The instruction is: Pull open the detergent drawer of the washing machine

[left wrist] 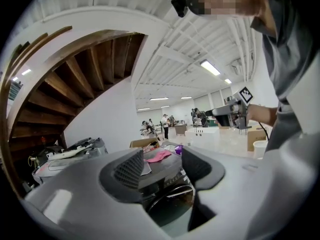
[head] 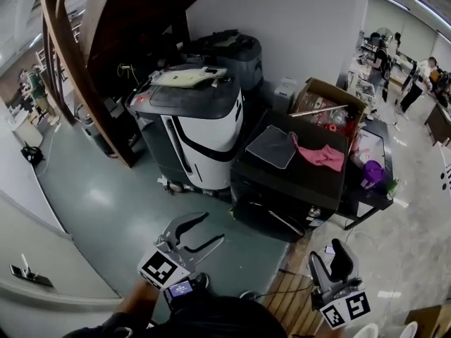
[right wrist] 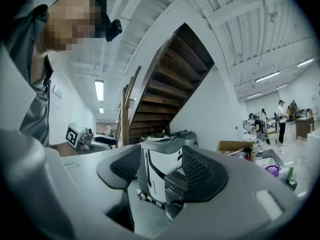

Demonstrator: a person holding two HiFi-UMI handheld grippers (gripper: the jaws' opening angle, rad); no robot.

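The black front-loading washing machine (head: 282, 189) stands in the middle of the head view, with a grey cloth (head: 271, 146) and a pink cloth (head: 320, 155) on its top. Its detergent drawer cannot be made out. My left gripper (head: 215, 227) hangs open over the floor, short of the machine's front left. Between its jaws the left gripper view shows the machine (left wrist: 162, 179) and its round door. My right gripper (head: 328, 253) is open too, below the machine's front right corner. In the right gripper view, the open gripper (right wrist: 160, 169) frames a corner of the washing machine (right wrist: 175, 181).
A grey and white wheeled machine (head: 194, 129) stands just left of the washer, under a wooden staircase (head: 106, 48). A cardboard box (head: 328, 104) and a low black table (head: 370, 192) with a purple bottle (head: 372, 173) sit to the right. People work at the far right.
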